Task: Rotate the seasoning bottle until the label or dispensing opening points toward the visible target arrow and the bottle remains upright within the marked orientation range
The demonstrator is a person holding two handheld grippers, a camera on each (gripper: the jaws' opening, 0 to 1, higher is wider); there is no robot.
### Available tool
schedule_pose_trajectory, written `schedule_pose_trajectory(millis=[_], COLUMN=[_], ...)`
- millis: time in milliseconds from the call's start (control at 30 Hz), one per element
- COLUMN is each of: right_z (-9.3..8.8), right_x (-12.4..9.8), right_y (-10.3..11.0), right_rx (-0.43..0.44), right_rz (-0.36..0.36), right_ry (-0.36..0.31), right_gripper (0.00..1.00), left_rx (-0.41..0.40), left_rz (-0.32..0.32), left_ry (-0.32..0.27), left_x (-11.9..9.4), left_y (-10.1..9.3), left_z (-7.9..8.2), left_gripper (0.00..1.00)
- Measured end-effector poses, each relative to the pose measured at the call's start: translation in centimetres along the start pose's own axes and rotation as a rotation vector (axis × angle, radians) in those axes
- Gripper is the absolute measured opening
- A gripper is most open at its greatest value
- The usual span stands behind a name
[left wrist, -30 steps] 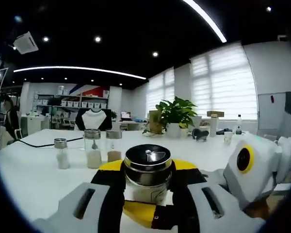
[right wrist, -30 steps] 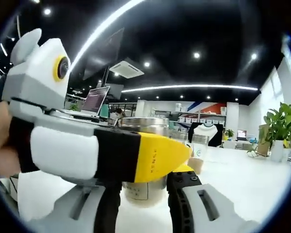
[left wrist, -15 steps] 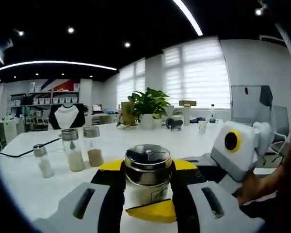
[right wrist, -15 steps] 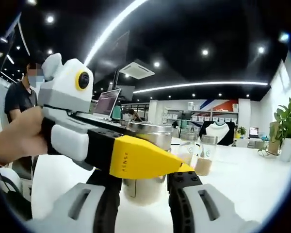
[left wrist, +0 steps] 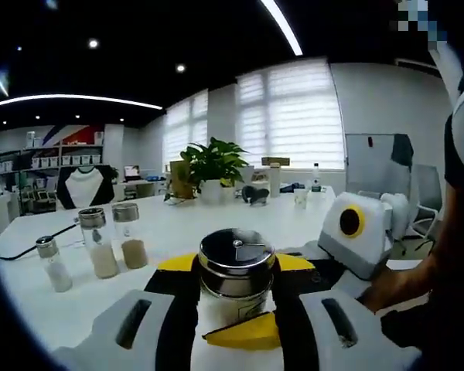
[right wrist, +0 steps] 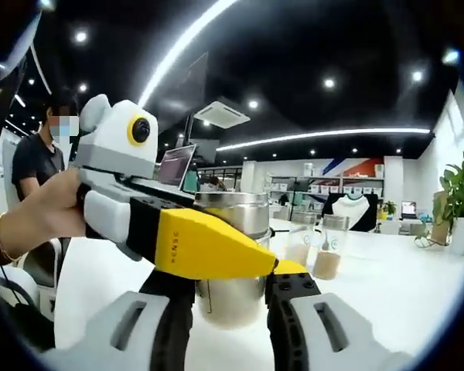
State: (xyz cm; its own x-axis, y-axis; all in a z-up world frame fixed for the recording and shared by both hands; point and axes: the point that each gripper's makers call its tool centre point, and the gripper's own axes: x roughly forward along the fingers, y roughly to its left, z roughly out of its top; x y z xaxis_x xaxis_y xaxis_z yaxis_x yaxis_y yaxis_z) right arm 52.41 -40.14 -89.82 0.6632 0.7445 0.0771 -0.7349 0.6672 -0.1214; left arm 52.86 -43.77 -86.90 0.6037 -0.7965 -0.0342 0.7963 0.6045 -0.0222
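1. Since the earlier frames, both cameras have swung: in the left gripper view the three small bottles sit further left and the window wall has come more to the middle, while the right gripper has drawn back toward the right edge.
2. Between the left gripper (left wrist: 236, 321)'s black and yellow jaws stands the clear glass seasoning bottle with a shiny round metal cap (left wrist: 237, 272), upright on the smooth white bench (left wrist: 178, 228); pale grains fill its lower part.
3. Those jaws press against the bottle's glass on both sides, clenched on it just below the cap.
4. In the right gripper view, the right gripper (right wrist: 230, 313)'s black jaws flank the same bottle (right wrist: 230, 255) closely; whether they clamp it I cannot tell.
5. A hand (right wrist: 42, 216) holds the white, boxy left gripper body, whose yellow wedge-shaped jaw crosses in front of the bottle.
6. Three small glass shakers with metal lids (left wrist: 93, 247) stand well apart to the left, beyond them a leafy green potted plant (left wrist: 209, 166).
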Motion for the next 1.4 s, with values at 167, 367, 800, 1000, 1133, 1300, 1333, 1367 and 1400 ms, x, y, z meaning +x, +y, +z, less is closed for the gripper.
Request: schedule_pose_trajectory(millis=[167, 367, 800, 1000, 1133, 1300, 1333, 1367, 1400], right_z=[0.4, 0.9, -0.2, -0.3, -0.6, -0.7, -0.8, -0.8, -0.8], right_x=[-0.1, 0.1, 0.2, 0.3, 0.3, 0.6, 0.6, 0.6, 0.7], right_y=[-0.6, -0.7, 0.3, 0.3, 0.4, 0.7, 0.7, 0.8, 0.8], right_rx=[0.013, -0.019, -0.026, -0.037, -0.015, 0.012, 0.015, 0.018, 0.03], right_rz=[-0.065, -0.096, -0.089, -0.084, -0.08, -0.054, -0.052, -0.048, -0.044], right_ry=[-0.024, -0.043, -0.014, -0.004, 0.004, 0.008, 0.011, 0.012, 0.015], right_gripper=[0.32, 0.32, 0.32, 0.32, 0.33, 0.33, 0.33, 0.33, 0.33], left_rx=[-0.038, 0.086, 0.003, -0.006, -0.043, -0.05, -0.047, -0.043, -0.04], left_rz=[0.136, 0.321, 0.427, 0.423, 0.42, 0.415, 0.415, 0.416, 0.417], left_ry=[-0.048, -0.036, -0.061, -0.093, -0.104, -0.101, -0.1, -0.1, -0.101], left_x=[-0.2, -0.6, -1.1, -1.3, -1.4, -1.5, -1.5, -1.5, -1.5], left_y=[0.7, 0.9, 1.2, 1.2, 1.4, 1.7, 1.7, 1.8, 1.8], left_z=[0.5, 0.4, -0.2, 0.0, -0.3, -0.4, -0.4, -0.3, -0.3], left_gripper=[0.38, 0.39, 0.4, 0.39, 0.39, 0.38, 0.38, 0.38, 0.38])
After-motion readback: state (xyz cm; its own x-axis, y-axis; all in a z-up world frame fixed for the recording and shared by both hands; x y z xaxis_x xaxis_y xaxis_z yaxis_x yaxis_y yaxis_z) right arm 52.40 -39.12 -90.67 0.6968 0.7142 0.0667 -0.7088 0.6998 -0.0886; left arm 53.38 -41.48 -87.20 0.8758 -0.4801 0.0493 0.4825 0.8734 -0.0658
